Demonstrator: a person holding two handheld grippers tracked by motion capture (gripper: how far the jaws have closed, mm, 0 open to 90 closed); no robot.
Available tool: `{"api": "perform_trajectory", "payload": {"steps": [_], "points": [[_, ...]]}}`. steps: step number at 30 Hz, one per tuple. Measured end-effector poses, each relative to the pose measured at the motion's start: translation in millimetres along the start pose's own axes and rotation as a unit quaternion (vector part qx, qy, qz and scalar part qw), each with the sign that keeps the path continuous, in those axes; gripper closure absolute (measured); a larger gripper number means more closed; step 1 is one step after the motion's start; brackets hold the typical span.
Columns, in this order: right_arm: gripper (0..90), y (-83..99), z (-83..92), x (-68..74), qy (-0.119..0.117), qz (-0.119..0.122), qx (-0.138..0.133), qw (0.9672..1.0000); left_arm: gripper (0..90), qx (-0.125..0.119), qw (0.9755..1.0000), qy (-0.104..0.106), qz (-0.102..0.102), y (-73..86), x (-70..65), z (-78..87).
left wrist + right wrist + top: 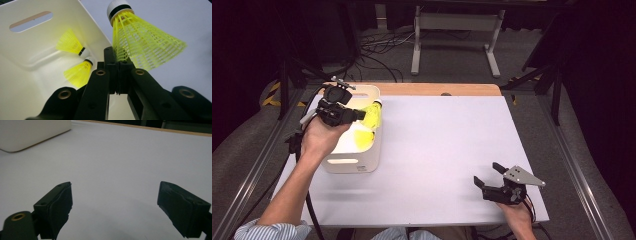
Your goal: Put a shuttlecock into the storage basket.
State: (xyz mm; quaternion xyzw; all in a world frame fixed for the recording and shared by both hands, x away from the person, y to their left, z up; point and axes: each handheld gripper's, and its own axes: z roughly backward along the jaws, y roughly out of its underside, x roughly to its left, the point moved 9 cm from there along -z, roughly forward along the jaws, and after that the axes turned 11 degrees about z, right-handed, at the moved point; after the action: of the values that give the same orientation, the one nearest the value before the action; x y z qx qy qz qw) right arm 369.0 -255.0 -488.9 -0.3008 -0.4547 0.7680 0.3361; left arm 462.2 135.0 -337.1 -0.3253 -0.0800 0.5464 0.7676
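We hold the shuttlecock (140, 42) pinched by its skirt in the left gripper (117, 65), cork outward, at the bin's (373, 150) right rim, 2 more inside; right gripper (115, 207) spread, well apart.

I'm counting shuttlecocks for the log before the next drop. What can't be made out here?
- High view: bin floor, hidden by the left gripper, hand and held shuttlecock.
- Left gripper view: held shuttlecock's clamped skirt edge, hidden by the shut jaws; bin's near floor, behind the gripper body.
- Right gripper view: the bin is cut off by the top edge.
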Motion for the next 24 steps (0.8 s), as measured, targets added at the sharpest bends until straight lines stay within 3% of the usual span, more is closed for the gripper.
{"api": "perform_trajectory", "payload": {"steps": [9,12,24], "points": [[14.3,-0.4,0.4,0.5,-0.003,0.0,-0.002,1.0,89.4,-0.003,0.9997,-0.019,0.014,1.3,15.8,0.0],[14.4,0.0,-0.2,1.7,-0.005,0.0,0.0,1.0,89.4,-0.002,0.9992,-0.039,0.011,2.5,25.5,-0.2],[13.7,-0.6,0.4,-0.1,0.001,-0.003,-0.004,1.0,89.3,0.015,0.9972,-0.067,0.03,8.9,49.3,-17.7]]}}
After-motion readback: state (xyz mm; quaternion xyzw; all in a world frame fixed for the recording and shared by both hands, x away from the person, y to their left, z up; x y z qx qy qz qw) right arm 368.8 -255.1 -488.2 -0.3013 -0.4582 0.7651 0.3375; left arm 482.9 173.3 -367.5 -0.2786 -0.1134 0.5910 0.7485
